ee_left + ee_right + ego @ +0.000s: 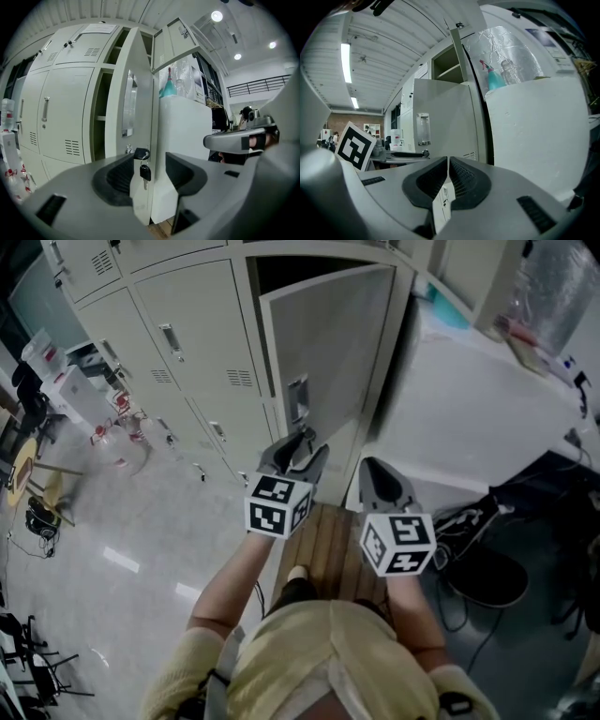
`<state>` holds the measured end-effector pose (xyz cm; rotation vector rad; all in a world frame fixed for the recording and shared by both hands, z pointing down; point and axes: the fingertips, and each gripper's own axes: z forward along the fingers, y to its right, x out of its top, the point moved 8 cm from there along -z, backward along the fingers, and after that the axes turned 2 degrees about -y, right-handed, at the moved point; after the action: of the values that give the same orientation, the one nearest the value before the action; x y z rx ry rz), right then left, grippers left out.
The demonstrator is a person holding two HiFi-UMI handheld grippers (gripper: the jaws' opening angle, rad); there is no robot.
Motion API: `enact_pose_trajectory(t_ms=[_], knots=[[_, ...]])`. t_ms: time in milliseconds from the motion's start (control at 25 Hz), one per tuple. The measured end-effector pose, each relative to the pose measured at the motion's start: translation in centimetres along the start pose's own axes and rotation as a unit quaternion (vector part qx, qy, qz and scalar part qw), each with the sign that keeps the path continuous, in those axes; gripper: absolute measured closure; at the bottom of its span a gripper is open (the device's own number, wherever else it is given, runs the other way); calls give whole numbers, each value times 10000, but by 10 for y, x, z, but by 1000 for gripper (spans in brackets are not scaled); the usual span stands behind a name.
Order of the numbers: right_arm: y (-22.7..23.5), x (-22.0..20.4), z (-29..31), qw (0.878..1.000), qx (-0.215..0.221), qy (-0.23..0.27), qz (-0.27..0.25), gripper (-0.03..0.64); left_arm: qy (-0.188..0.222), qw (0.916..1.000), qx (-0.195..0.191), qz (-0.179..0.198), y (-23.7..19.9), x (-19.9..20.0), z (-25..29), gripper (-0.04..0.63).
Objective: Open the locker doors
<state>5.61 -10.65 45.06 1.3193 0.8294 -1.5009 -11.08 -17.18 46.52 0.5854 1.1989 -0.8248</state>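
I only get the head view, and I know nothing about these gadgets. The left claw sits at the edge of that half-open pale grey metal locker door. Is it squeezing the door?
Observer: No. The left gripper view shows the left gripper with its jaws apart. The edge of the pale grey metal locker door stands between them, not clamped.
Operator: Is anything on that edge?
Observer: Yes, a small black key hangs from the lock there.
Operator: And the other claw?
Observer: The right gripper view shows the right gripper with its jaws together, holding nothing.
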Motion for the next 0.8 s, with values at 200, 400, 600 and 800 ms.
enact_pose_trajectory(t_ms=[200,400,600,800], knots=[[5,2,-6,10000,-52,42,9,623,67,10000,52,-42,20,-1,-3,397],[11,-1,-13,9999,-120,37,84,623,177,9995,-271,-66,44,-3,-9,397],[17,0,-20,9997,-186,73,128,623,236,9965,-795,75,71,1,-16,397],[21,2,-27,9994,-274,125,156,623,351,9927,-1135,215,85,9,-33,397]])
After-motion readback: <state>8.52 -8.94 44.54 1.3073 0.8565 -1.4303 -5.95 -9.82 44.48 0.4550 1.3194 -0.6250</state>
